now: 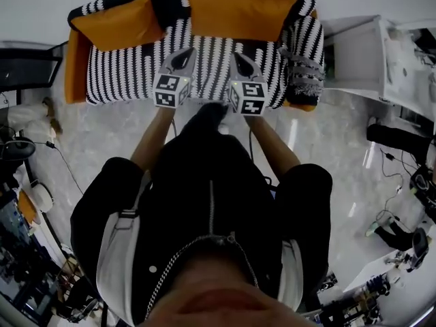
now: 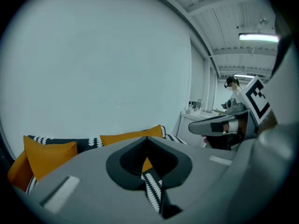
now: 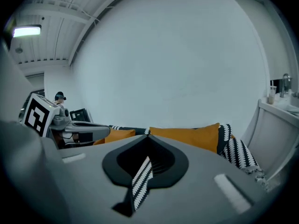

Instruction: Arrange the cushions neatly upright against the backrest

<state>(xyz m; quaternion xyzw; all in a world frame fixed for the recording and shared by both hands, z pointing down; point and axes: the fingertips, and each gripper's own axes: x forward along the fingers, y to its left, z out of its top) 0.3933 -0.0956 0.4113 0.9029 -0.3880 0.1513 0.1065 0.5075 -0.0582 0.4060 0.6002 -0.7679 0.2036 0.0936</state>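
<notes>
- Pale marble floor, white wall, and a black-and-white striped sofa (image 1: 129,73) at twelve o'clock.
- Left orange cushion (image 1: 119,22) upright against the backrest, at eleven o'clock.
- Middle orange cushion (image 1: 238,12) upright against the backrest too, near one o'clock.
- Striped cushion (image 1: 303,43) at the sofa's right end, toward two o'clock.
- Left gripper (image 1: 186,53): jaws pressed fully together, nothing between them, poised over the seat's front.
- Right gripper (image 1: 240,58): jaws likewise closed and empty, just beside the left gripper, at its three o'clock.

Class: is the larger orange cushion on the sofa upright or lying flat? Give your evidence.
Upright. The larger orange cushion stands on its edge, leaning against the backrest, in both the head view and the right gripper view.
</notes>
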